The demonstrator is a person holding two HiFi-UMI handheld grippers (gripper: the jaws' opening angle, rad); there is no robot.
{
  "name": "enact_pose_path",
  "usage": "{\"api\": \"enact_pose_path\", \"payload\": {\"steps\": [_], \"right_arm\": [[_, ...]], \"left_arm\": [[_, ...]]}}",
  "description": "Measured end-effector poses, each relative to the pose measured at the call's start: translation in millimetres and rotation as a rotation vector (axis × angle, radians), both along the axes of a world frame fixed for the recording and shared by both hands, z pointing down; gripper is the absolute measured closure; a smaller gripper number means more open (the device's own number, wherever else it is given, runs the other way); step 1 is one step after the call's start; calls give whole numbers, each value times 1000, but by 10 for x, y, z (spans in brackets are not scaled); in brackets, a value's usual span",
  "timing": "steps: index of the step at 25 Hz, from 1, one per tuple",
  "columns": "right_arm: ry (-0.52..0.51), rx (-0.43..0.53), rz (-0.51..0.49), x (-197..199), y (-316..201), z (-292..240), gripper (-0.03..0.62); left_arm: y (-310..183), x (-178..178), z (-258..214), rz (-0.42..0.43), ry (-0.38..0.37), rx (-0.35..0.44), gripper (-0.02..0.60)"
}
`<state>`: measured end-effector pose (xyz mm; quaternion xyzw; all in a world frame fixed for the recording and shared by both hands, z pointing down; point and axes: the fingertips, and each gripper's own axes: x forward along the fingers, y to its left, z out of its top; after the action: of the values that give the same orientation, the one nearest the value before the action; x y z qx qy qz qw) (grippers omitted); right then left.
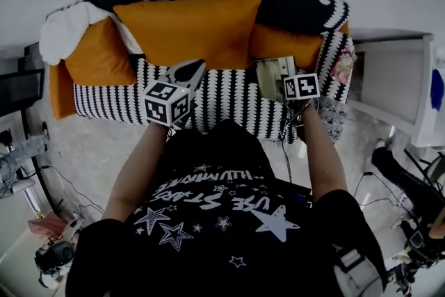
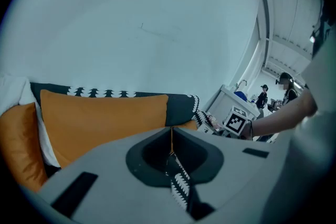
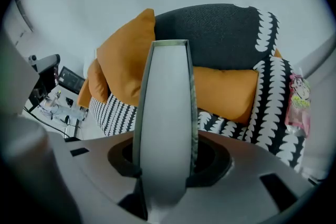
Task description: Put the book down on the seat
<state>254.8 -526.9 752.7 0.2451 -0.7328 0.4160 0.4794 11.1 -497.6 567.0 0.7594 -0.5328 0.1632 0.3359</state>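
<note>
Our right gripper point(image 3: 165, 161) clamps the book point(image 3: 165, 107), likely stiff and light, by one edge over the seat's point(image 1: 224, 88) right end; our left gripper point(image 2: 171, 145) is closed, empty.

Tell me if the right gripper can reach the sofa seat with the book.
Probably yes. The right gripper, shut on the book, hangs over the bare striped seat; the orange cushions sit further back and the left gripper is off to one side.
</note>
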Motion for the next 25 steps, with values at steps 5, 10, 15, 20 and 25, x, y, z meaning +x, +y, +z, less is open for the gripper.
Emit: {"api": "enact_pose_path", "payload": {"steps": [5,10,15,20,25], "right_arm": [[18,-42,-69,-47,-109,138,396],[57,24,-97,21,-322,134,354],[108,198,-74,231,-726,-165,342],[100,303,9,319,-951,-554,342],[50,344,38,98,-821,-823,342]], "left_arm": [[-117,18,65,9,-2,-11,569],[-134,31,162,7,14,-24,569],[-99,12,163,7,24,-22,569],[-38,-20,85,8,35,0,569],[12,-75,-29,25,51,36,569]]}}
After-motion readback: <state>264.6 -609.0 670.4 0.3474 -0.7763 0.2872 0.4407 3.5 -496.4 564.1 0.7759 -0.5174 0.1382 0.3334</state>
